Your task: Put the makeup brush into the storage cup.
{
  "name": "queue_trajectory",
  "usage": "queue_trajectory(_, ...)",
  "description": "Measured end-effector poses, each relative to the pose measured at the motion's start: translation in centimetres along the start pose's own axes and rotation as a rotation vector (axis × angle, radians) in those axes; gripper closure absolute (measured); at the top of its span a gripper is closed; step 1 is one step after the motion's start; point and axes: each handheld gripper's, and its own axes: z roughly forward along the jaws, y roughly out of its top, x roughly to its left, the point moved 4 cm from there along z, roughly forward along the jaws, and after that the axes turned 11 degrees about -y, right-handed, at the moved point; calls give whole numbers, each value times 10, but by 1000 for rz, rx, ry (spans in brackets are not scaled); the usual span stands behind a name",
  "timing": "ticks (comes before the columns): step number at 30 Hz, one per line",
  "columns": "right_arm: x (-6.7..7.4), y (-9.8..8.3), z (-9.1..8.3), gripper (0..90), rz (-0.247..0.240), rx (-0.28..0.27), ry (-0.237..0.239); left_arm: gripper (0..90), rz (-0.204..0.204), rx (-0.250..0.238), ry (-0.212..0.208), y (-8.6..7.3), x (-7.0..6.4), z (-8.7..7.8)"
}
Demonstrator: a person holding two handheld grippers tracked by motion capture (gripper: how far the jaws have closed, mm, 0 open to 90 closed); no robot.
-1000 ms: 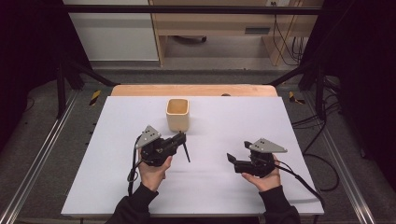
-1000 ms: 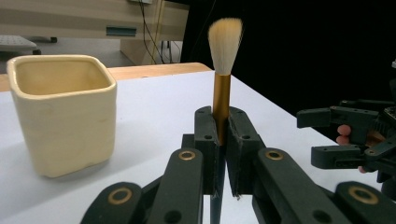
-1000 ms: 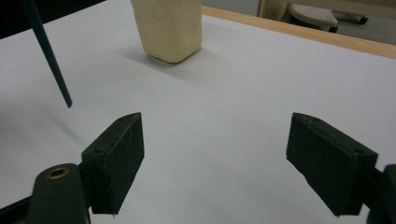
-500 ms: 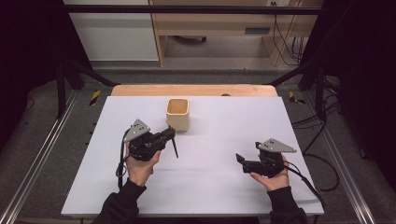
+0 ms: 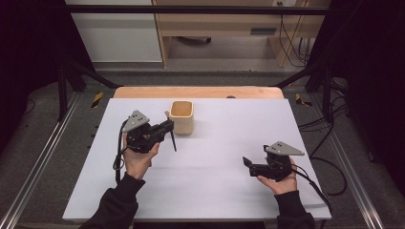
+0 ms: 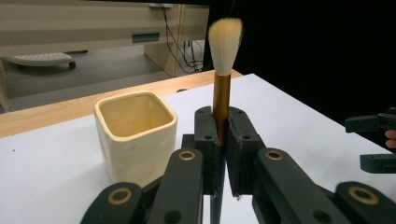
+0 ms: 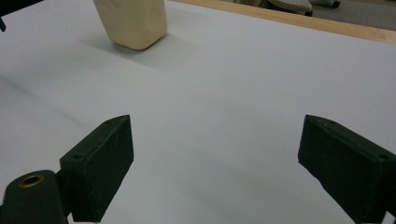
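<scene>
A cream square cup (image 5: 182,117) (image 6: 135,135) (image 7: 132,21) stands empty at the back middle of the white table (image 5: 215,186). My left gripper (image 5: 167,128) (image 6: 221,135) hovers just left of the cup, shut on a brush. The brush stands upright, with its gold ferrule (image 6: 221,100) and pale bristles above the jaws and its dark handle (image 5: 173,142) hanging below. My right gripper (image 5: 247,164) (image 7: 212,168) is low over the table's front right. Its jaws have just been opening and now stand wide, with nothing between them.
A wooden strip (image 5: 200,92) runs along the table's far edge. Metal frame rails (image 5: 43,157) flank both sides on the floor. Cables (image 5: 329,167) lie to the right. The right gripper (image 6: 373,140) shows at the far right of the left gripper view.
My left hand has carried the brush up, leftward and back, nearer the cup. The right hand has barely shifted.
</scene>
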Motion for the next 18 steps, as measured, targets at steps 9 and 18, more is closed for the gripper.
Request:
queue_trajectory(9, 0, 0, 2, 104, 6, 2, -6, 833, 16, 15, 14, 10, 7, 6)
queue_trajectory(18, 0, -1, 4, 81, 5, 15, -13, 833, 29, 4, 29, 27, 12, 11)
